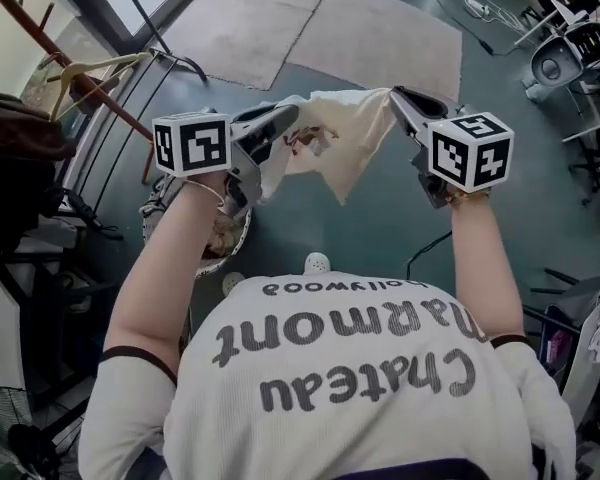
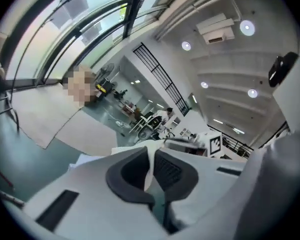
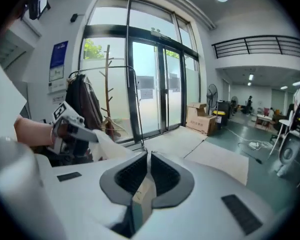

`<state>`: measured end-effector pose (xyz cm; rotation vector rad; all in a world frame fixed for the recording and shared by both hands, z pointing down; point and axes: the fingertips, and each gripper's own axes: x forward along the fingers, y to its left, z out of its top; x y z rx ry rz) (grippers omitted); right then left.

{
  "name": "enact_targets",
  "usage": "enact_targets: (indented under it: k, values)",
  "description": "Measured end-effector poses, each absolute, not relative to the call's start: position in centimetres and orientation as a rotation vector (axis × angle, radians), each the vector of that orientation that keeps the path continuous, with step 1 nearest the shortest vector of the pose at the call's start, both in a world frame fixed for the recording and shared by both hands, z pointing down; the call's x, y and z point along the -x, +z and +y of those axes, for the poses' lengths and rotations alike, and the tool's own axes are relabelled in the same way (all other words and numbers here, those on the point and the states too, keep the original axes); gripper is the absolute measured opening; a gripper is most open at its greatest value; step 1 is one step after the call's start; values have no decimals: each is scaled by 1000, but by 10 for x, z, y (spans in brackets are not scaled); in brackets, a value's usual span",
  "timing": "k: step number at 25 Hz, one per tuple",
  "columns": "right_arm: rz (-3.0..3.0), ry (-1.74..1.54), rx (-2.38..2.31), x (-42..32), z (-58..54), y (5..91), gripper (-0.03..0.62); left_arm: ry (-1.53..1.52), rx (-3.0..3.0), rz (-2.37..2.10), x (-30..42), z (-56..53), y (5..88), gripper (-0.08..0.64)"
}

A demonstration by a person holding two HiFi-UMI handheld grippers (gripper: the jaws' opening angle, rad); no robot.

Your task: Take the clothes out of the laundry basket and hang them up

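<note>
Left gripper [image 2: 151, 156]: clenched. A thin edge of the cream cloth garment with a brownish print [image 1: 335, 128] is pinched between its ribbed pads.

Right gripper [image 3: 147, 160]: also clamped tight on the same garment. A beige fold sticks out just below the pads.

Head view: both grippers are raised mid-frame in front of the person, left at centre-left, right at centre-right. The garment's top edge is stretched between them and the rest hangs below in a loose point. My read is that the two-point pinch is there to spread the piece flat so its shape can be read before it goes on a hanger. A single grip would leave it bunched.

The garment is in the air, clear of everything below it. The round pale laundry basket [image 1: 220, 243] sits lower left of the grippers, just under the left wrist. It's mostly hidden by the arm, so that's probably the basket, and I can't tell what's still in it.

Further out, upper left of the head view:
- pale wooden hanger [image 1: 95, 68]
- black metal clothes rail [image 1: 120, 108] next to it
- brown wooden coat stand [image 1: 40, 23] crossing above it
- dark hung garments [image 1: 10, 128] at the left edge

I can't make out what the hanger is hooked on.

Judgement: the take-out step is done for this piece and hanging has not started. Next it needs that hanger, so one gripper will have to let go. The left pinch looks shallow and could slip.
</note>
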<state>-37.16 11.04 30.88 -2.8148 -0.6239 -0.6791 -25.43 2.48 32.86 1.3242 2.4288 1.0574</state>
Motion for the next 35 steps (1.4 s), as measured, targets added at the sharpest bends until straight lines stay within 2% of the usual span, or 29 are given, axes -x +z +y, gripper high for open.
enact_targets:
  k: [4,5,6,7,10,13,15,16,19,24,27,31,32,33,34,35]
  values:
    - [-516,-666,2667,390,129,357,53,968,-1310,2451,268,56,257,9]
    - [-516,-710,2622,397,135,373,114,948,-1322,2445,267,65,242,9]
    - [-517,-766,2575,405,138,391,207,918,-1329,2445,266,72,228,9]
    - [-515,-817,2531,412,139,409,233,877,-1332,2457,266,79,217,9]
    - [-453,-811,2494,415,114,445,230,778,-1372,2489,266,83,206,9]
    - [-208,-579,2495,386,75,434,233,744,-1457,2454,263,90,205,9]
    - [-42,-485,2440,362,59,426,272,751,-1455,2417,264,110,195,9]
    - [4,-502,2410,351,54,432,300,762,-1452,2398,262,121,189,9]
    - [17,-658,2368,313,45,476,327,781,-1449,2344,246,150,180,9]
    - [-222,-918,2453,268,82,544,325,772,-1446,2317,203,186,176,9]
    - [-399,-948,2461,257,137,555,325,750,-1448,2348,177,207,167,9]
    - [-327,-920,2414,218,176,564,320,705,-1421,2329,135,227,145,9]
    - [-320,-874,2435,205,186,557,299,683,-1425,2339,128,231,139,9]
    - [-325,-821,2470,193,197,546,157,657,-1443,2353,122,236,133,9]
    - [-329,-769,2507,182,209,532,45,630,-1468,2364,116,241,127,9]
    - [-326,-721,2536,175,221,517,44,607,-1495,2366,110,247,121,9]
